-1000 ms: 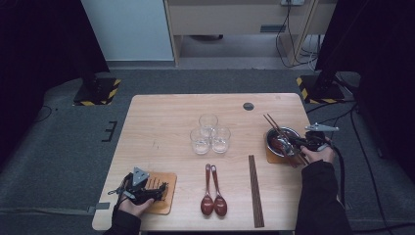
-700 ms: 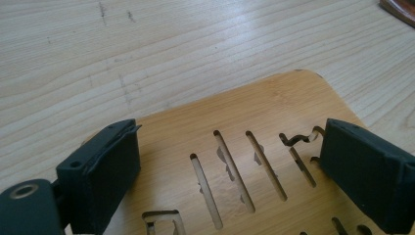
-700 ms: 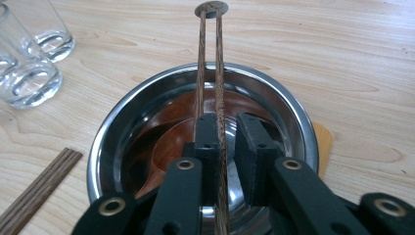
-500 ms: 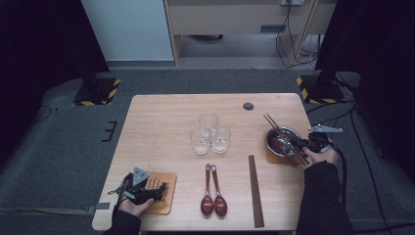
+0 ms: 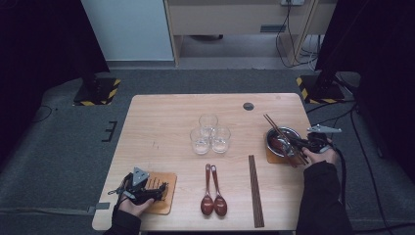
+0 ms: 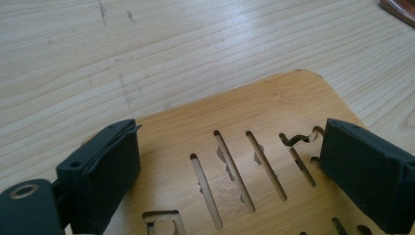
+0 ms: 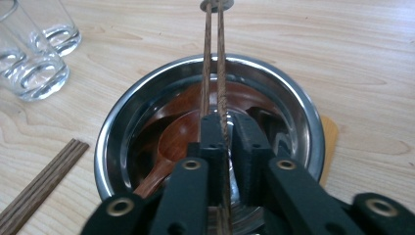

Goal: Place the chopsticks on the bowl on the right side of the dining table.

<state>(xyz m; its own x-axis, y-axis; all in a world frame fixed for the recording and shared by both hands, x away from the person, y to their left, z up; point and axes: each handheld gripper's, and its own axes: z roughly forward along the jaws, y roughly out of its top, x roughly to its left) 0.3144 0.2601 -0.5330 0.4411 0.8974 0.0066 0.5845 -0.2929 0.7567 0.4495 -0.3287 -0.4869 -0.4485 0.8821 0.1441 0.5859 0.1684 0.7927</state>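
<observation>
A steel bowl (image 5: 280,132) (image 7: 304,115) stands on a wooden coaster (image 5: 270,157) at the table's right edge, with a brown spoon (image 7: 178,134) inside. A pair of dark chopsticks (image 5: 273,126) (image 7: 208,63) lies across its rim. My right gripper (image 5: 293,146) (image 7: 229,131) is at their near end and its jaws have just been opening. The chopsticks are still between the jaws, with a thin gap at one pad. My left gripper (image 5: 161,190) (image 6: 230,166) stands open over a slotted wooden coaster (image 5: 167,201) (image 6: 254,112) at the front left, holding nothing.
Three clear glasses (image 5: 209,135) (image 7: 34,54) cluster at the table's middle. Two brown spoons (image 5: 213,197) lie side by side near the front edge. A second pair of chopsticks (image 5: 255,191) (image 7: 39,188) lies to their right. A dark round spot (image 5: 248,106) marks the far side.
</observation>
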